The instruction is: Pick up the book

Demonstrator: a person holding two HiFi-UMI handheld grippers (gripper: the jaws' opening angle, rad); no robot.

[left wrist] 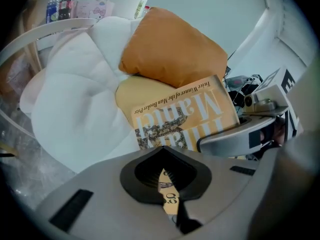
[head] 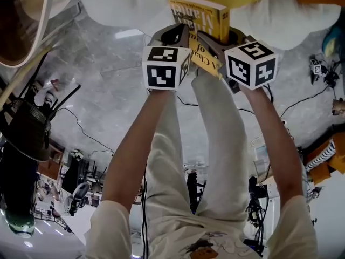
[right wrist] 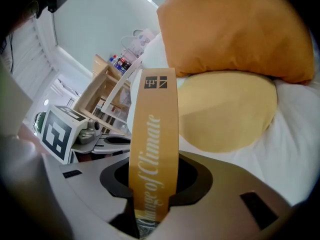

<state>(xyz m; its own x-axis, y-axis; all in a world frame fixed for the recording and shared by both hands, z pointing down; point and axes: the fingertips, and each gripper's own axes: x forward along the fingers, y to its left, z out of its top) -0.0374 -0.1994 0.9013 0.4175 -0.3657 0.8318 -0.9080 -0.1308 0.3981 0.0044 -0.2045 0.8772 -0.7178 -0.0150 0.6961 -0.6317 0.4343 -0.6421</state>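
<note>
A yellow paperback book (head: 200, 19) hangs between both grippers, just off the white cushion (head: 121, 4). My left gripper (head: 180, 38) is shut on a thin edge of the book (left wrist: 185, 116), which sits pinched between its dark pads (left wrist: 150, 176). My right gripper (head: 213, 43) is shut on the book's spine (right wrist: 155, 129), which stands up out of the jaws with the title lettering along it. The left gripper (left wrist: 167, 184) and the right gripper (right wrist: 152, 196) sit side by side, their marker cubes almost touching.
An orange pillow (left wrist: 170, 49) lies on a pale yellow pillow (right wrist: 230, 109), both on the white cushion (left wrist: 75, 104) of a round chair. A shelf with bottles (left wrist: 59, 6) stands behind. Cables run over the grey floor (head: 108, 90) around the person's legs.
</note>
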